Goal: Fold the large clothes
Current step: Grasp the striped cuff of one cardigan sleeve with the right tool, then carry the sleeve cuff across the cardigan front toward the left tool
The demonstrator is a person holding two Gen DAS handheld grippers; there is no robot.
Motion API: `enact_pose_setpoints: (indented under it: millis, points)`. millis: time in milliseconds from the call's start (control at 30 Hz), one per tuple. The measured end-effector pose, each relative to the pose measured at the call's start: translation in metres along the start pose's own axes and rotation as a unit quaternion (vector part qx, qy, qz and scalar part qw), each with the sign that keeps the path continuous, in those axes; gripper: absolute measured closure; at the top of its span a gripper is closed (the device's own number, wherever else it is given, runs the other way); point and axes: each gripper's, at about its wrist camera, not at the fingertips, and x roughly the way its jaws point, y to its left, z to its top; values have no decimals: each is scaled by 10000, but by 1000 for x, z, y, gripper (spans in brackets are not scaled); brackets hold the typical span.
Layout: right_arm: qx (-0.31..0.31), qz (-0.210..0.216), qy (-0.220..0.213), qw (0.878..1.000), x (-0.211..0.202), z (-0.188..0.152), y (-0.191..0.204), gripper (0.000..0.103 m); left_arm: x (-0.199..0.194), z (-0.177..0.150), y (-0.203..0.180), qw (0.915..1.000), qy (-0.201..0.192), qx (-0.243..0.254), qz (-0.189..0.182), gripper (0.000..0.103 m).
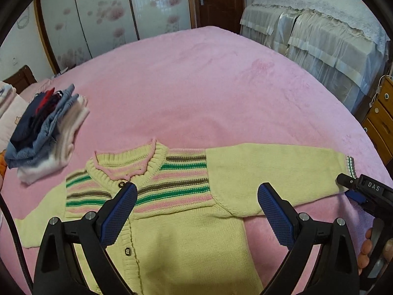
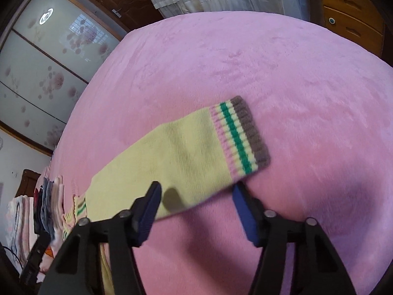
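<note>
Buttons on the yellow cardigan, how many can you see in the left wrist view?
2. One button sits just below the pink-trimmed collar, beside the left hand-held gripper's left fingertip. The other button is lower on the placket. More may be hidden behind that finger or below the frame.

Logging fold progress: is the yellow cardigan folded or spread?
Spread: the cardigan lies flat on the pink bed, its sleeve stretched straight out.

Soft, even daylight fills both views, no hard glare on the fuzzy pink bedspread [image 1: 196,86]. Left wrist view is crisp; black vignette arcs at eleven and one o'clock. Right wrist view smears with motion blur, and a dark shadow blot sits on the pale yellow knitted sleeve [image 2: 186,152] toward six o'clock.
</note>
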Motion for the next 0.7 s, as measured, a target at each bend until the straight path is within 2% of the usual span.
enact_pose_setpoints:
  millis: [33,67,133,200,267,367,467,500,633,700]
  points:
    - [30,4,-1,10000,2,3,-1,63,3,0,0,10000,39,-7,-10,5]
    - [65,21,-19,10000,5,6,-2,69,6,0,0,10000,51,-10,-24,5]
    - [101,7,-43,9999,8,12,-2,88,7,-1,1,10000,70,-23,14,5]
    - [39,-39,-162,9999,5,17,-1,97,8,-1,4,9998,120,-78,113,5]
    - [-226,-79,-365,9990,-3,16,11,97,9,-2,12,9996,199,-149,94,5]
    - [-1043,-70,-770,9915,-22,8,51,97,3,-4,27,9995,130,-212,191,5]
    - [-2034,162,-1000,9738,-35,-13,107,97,-8,-7,49,9992,11,-311,242,5]
    - [-2417,261,-1024,9646,-37,-24,129,97,-10,-8,59,9991,27,-370,192,5]
    - [-3509,672,-747,9310,-21,-76,196,97,-14,-17,98,9977,45,-671,95,5]
    - [-3988,723,-276,9138,1,-107,217,94,-10,-24,112,9970,133,-757,-24,5]
